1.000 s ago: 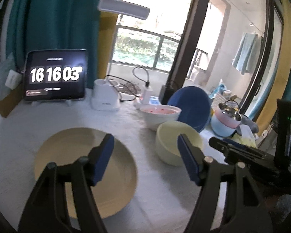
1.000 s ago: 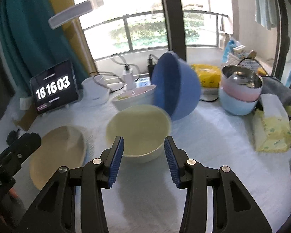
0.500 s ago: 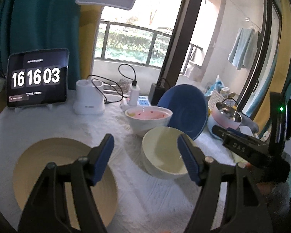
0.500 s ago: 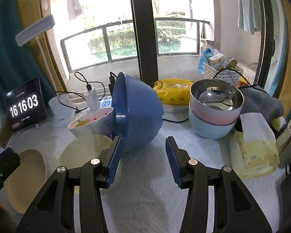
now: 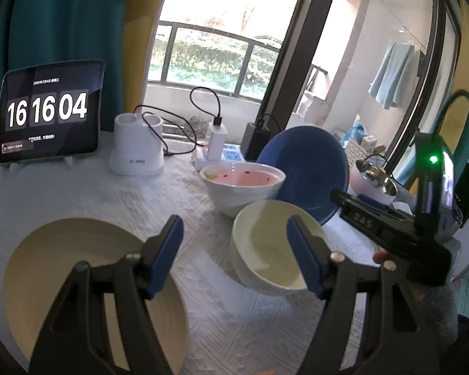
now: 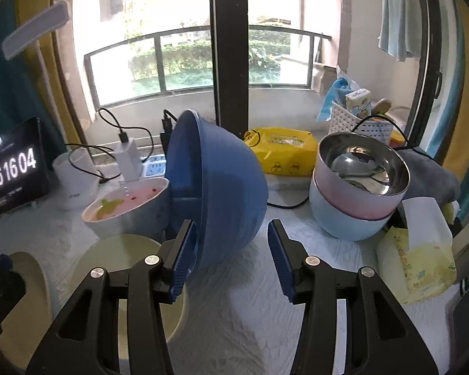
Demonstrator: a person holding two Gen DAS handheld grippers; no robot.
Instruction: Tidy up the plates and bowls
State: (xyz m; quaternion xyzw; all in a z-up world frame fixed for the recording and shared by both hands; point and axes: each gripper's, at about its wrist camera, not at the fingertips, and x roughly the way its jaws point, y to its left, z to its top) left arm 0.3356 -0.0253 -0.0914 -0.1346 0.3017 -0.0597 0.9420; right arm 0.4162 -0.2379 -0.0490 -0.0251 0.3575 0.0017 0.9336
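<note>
My left gripper (image 5: 234,250) spread over the cream bowl (image 5: 265,250), my right gripper (image 6: 231,256) spread, empty, at the tilted blue bowl (image 6: 222,181), beige plate (image 5: 78,268) nearby

We see the tipped blue plastic bowl (image 6: 222,184) leaning against the white patterned bowl (image 6: 128,209) on its left. Before them sits the pale yellow bowl (image 5: 272,247), and a flat beige plate (image 5: 87,281) lies further left.

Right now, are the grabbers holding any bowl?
No. Both the left gripper and right gripper are open and hold nothing; the tipped blue bowl is just ahead.
</note>
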